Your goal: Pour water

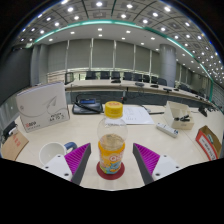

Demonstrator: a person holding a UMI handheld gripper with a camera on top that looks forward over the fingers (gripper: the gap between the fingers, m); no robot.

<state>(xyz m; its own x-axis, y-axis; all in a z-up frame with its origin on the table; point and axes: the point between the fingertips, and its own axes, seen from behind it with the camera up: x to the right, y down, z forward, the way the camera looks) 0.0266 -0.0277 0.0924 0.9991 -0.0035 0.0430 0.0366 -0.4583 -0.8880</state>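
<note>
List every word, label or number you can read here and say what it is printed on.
No text can be read.
Bottle between the open fingers: its orange label is too blurred to read.
White sign beyond the bottle: print too small.
Red packet at the table's edge: illegible.

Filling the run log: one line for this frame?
stage: approach | claw: open, around bottle | bottle: upright on coaster, yellow cap on | cup: left of the claw, apart | pour: not begun
</note>
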